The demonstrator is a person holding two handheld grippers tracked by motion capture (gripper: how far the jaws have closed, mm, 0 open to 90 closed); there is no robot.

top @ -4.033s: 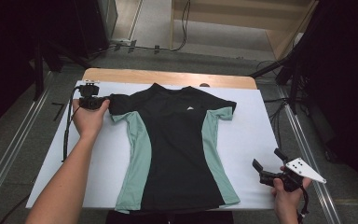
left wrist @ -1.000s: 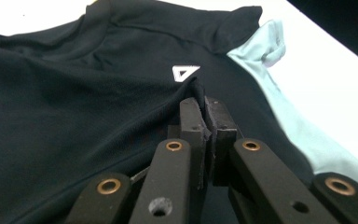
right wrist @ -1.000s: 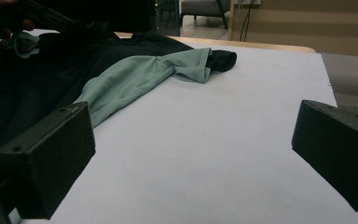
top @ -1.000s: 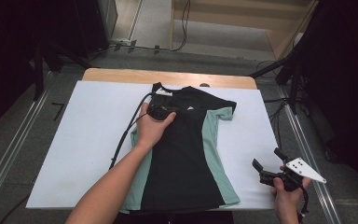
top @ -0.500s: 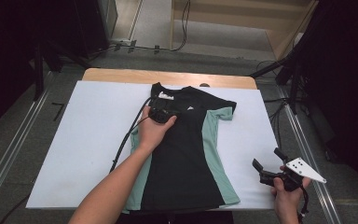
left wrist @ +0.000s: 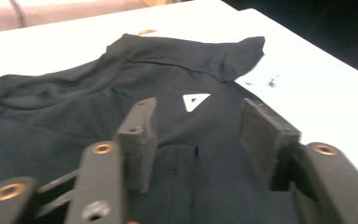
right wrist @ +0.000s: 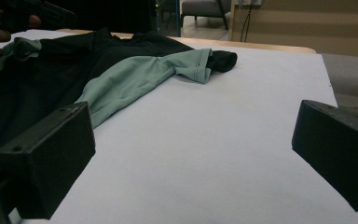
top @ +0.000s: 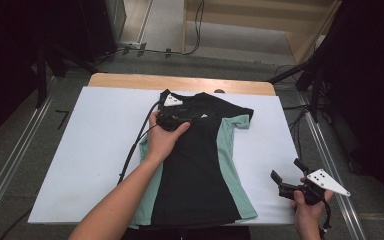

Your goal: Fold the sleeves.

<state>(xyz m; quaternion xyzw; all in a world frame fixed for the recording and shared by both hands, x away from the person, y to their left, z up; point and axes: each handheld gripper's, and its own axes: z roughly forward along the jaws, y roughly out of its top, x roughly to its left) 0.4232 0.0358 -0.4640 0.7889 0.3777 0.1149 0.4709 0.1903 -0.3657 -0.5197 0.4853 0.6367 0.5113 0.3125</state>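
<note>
1. Left gripper [left wrist: 193, 140]: jaws just opening, now apart over the shirt [top: 200, 165]'s chest; cloth between, unpinched.
2. Right gripper [top: 289, 181]: spread wide, empty, above bare table [top: 95, 150] near the right edge.
3. The left gripper view alone shows the white triangle logo [left wrist: 196, 101].
4. The high view hides the left jaws under the hand [top: 162, 137]; the shirt hem is cut off.
5. Left forearm reaches diagonally across the shirt.

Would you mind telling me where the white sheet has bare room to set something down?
The widest bare patch lies left of the shirt, out to the white sheet's left edge. A narrower strip runs right of the shirt, above the right claw. The middle is crowded by the shirt and the left claw.
</note>
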